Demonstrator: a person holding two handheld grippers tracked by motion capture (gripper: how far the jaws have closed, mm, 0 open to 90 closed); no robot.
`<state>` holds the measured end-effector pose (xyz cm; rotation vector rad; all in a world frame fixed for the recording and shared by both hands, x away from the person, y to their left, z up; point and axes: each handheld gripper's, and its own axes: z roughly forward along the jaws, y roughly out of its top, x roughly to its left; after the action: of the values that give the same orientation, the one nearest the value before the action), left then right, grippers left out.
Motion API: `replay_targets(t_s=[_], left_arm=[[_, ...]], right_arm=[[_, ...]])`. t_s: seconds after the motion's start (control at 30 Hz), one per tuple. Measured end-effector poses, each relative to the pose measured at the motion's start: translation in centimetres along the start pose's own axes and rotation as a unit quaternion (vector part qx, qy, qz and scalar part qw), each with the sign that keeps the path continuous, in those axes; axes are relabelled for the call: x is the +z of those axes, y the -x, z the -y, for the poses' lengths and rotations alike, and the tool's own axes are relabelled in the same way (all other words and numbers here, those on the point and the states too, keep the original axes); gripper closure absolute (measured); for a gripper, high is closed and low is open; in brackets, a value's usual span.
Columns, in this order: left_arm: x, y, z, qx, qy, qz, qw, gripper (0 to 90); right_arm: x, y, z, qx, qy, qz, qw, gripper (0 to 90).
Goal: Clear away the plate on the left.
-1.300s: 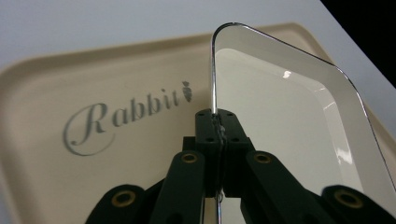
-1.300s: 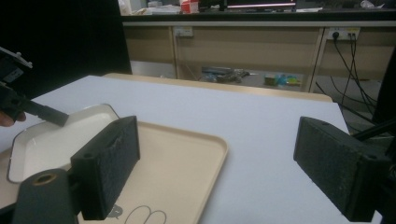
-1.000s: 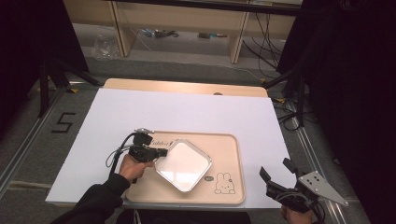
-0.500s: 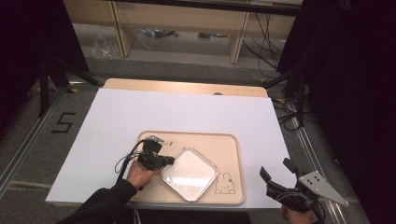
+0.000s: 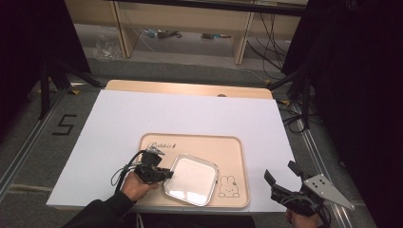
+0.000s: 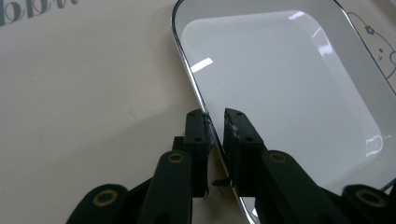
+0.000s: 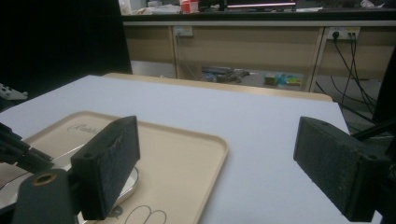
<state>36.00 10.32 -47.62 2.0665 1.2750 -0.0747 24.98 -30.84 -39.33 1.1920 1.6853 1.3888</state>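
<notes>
A white square plate (image 5: 192, 179) with a shiny rim lies on the front part of a beige tray (image 5: 199, 145). My left gripper (image 5: 164, 175) is shut on the plate's left rim. In the left gripper view the two jaws pinch that rim (image 6: 215, 126), with the plate (image 6: 289, 93) to the right and the bare tray (image 6: 93, 93) to the left. My right gripper (image 5: 280, 172) is held off the table's front right corner, open and with nothing in it. In the right gripper view its pads (image 7: 112, 163) stand wide apart around a look at the tray (image 7: 187, 154).
A white sheet (image 5: 190, 114) covers the table; the tray has a rabbit drawing (image 5: 229, 186) at its front right. Shelves and cables (image 5: 161, 33) lie on the floor beyond the far edge. A floor mark "5" (image 5: 64, 124) is at the left.
My left gripper has drawn the plate toward the tray's front edge and a little to the right, turning it slightly. The right gripper has stayed where it was, open.
</notes>
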Motion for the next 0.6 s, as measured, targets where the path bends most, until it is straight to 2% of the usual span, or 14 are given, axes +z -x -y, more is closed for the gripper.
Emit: replay_targets(t_s=[0.07, 0.13, 0.2, 0.23, 0.27, 0.33, 0.37, 0.4, 0.43, 0.47, 0.5, 0.53, 0.57, 0.6], left_arm=[[0.0, 0.2, 0.2, -0.004, 0.004, -0.004, 1.0, 77.8], [-0.4, 0.3, 0.5, 0.002, -0.006, -0.009, 0.9999, 77.0], [-0.7, -0.1, 0.6, 0.023, -0.009, -0.007, 0.9997, 76.5], [-0.7, -0.1, 0.6, 0.023, -0.009, -0.007, 0.9997, 76.1], [-0.7, 0.1, 0.9, 0.002, -0.008, -0.007, 0.9999, 75.8], [-0.9, 0.0, 1.1, 0.003, -0.007, -0.002, 1.0, 75.0], [-1.0, 0.4, 1.3, -0.025, -0.006, 0.005, 0.9997, 74.6], [-1.2, 0.4, 1.6, -0.02, -0.007, 0.004, 0.9998, 74.1], [-1.3, 0.4, 1.7, -0.01, -0.012, -0.001, 0.9999, 73.5], [-1.3, 0.4, 1.7, -0.01, -0.012, -0.001, 0.9999, 73.0], [-1.4, 0.7, 2.0, -0.028, -0.012, 0.012, 0.9995, 72.5], [-1.4, 0.7, 2.0, -0.028, -0.012, 0.012, 0.9995, 71.9], [-1.5, 0.5, 2.0, -0.004, -0.02, 0.009, 0.9998, 71.9], [-1.6, 1.1, 2.2, -0.018, -0.018, 0.01, 0.9996, 70.9]], right_arm=[[0.2, -0.1, 0.1, 0.0, 0.013, 0.0, 0.9999, 15.1], [0.2, 0.0, 0.0, -0.004, 0.011, -0.001, 0.9999, 15.1], [0.1, 0.0, 0.0, -0.002, 0.005, 0.003, 1.0, 15.1], [0.1, -0.1, 0.1, 0.008, 0.003, -0.003, 1.0, 15.1], [0.2, 0.1, 0.1, -0.006, 0.013, 0.0, 0.9999, 15.1], [0.1, -0.1, 0.0, 0.007, 0.002, 0.0, 1.0, 15.1], [0.1, 0.0, 0.0, -0.004, 0.003, 0.005, 1.0, 15.1], [0.1, 0.0, 0.0, -0.006, 0.002, 0.006, 1.0, 15.1], [0.1, -0.2, 0.0, 0.008, -0.001, 0.0, 1.0, 15.1], [0.2, 0.0, 0.0, -0.007, 0.005, 0.005, 1.0, 15.1], [0.1, 0.0, 0.0, -0.006, 0.004, 0.004, 1.0, 15.1], [0.1, -0.2, 0.0, 0.007, -0.001, 0.001, 1.0, 15.1], [0.1, -0.2, 0.0, 0.007, -0.001, 0.001, 1.0, 15.1], [0.2, 0.0, 0.0, -0.005, 0.003, 0.004, 1.0, 15.1]])
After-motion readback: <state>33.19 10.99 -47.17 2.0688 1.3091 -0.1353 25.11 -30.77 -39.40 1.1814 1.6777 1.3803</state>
